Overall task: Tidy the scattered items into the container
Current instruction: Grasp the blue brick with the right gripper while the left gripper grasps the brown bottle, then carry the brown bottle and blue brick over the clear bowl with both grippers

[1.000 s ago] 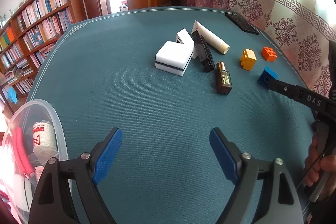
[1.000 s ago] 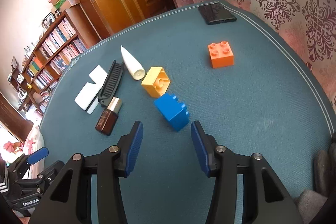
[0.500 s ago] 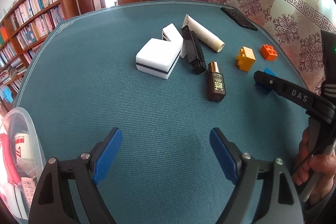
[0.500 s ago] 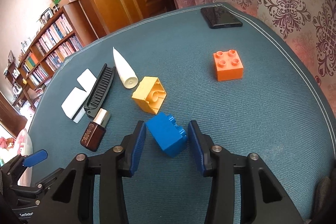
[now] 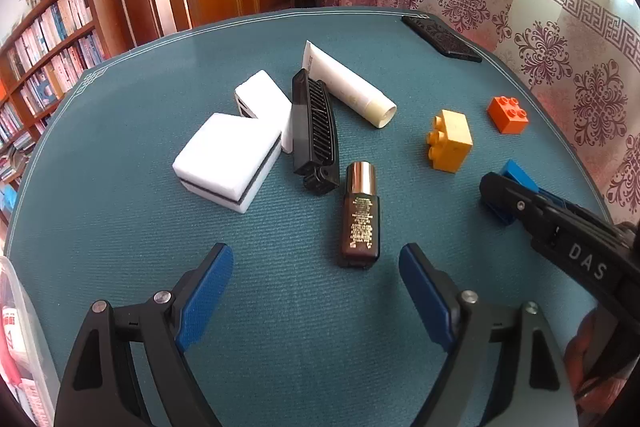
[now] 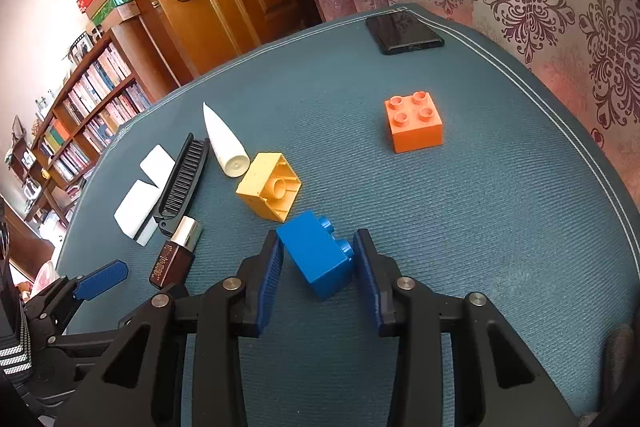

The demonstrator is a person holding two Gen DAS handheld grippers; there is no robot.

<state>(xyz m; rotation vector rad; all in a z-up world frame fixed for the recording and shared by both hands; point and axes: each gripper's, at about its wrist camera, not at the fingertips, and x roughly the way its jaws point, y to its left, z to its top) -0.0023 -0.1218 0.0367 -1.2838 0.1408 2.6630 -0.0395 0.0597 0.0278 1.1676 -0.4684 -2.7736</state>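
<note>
A blue brick (image 6: 320,259) lies on the teal table (image 6: 500,227), and my right gripper (image 6: 318,267) is shut on it, a pad against each side. Just beyond lie a yellow brick (image 6: 270,187) and an orange brick (image 6: 414,125). My left gripper (image 5: 316,291) hangs open over bare cloth, just short of a brown bottle (image 5: 360,215) with a gold cap. Past the bottle are a black comb (image 5: 314,131), a white tube (image 5: 348,87) and two white foam blocks (image 5: 228,155). The clear plastic container (image 5: 16,327) shows only at the left edge.
A black phone (image 6: 404,33) lies at the table's far right corner. Patterned curtains hang close behind the right edge; a wooden door and bookshelves stand beyond the far side. A person's hand (image 5: 592,347) holds the right gripper at the lower right.
My left gripper moved forward toward the bottle, and the container slid to the frame's edge. My right gripper advanced around the blue brick and its fingers narrowed onto it.
</note>
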